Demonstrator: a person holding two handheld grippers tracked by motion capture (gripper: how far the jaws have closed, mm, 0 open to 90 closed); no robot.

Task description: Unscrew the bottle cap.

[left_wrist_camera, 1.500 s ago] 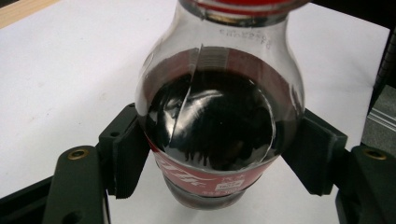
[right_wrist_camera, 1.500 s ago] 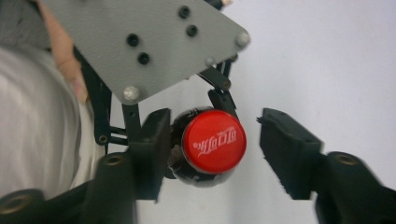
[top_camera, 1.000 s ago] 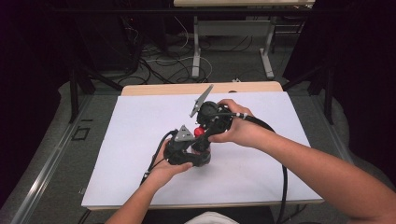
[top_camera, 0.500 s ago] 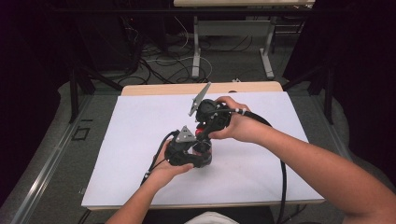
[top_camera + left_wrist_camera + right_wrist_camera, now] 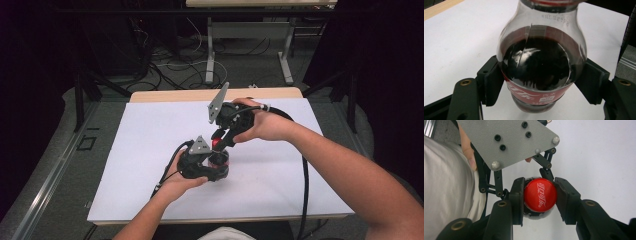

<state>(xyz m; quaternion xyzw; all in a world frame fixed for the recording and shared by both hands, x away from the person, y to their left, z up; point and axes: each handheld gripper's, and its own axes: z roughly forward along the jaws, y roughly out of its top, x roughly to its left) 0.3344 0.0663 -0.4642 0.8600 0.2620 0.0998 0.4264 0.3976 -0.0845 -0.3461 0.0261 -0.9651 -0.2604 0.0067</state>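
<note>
A small cola bottle [image 5: 541, 62] with dark drink and a red label stands upright on the white sheet [image 5: 150, 150]. My left gripper [image 5: 541, 85] is shut on its body, one ribbed pad [image 5: 492, 85] pressing on each side. In the high view the left gripper [image 5: 210, 167] sits low at the bottle [image 5: 220, 161]. My right gripper [image 5: 539, 200] comes down from above and is shut on the red cap [image 5: 539, 197], which sits squarely between its jaws. In the high view, the right gripper [image 5: 218, 145] is tilted down onto the cap [image 5: 216, 145].
The white sheet covers most of the wooden table [image 5: 210, 94]. A thick black cable [image 5: 304, 175] trails from the right gripper along the forearm to the front edge. The left gripper's grey plate [image 5: 509, 140] fills the top of the right gripper view.
</note>
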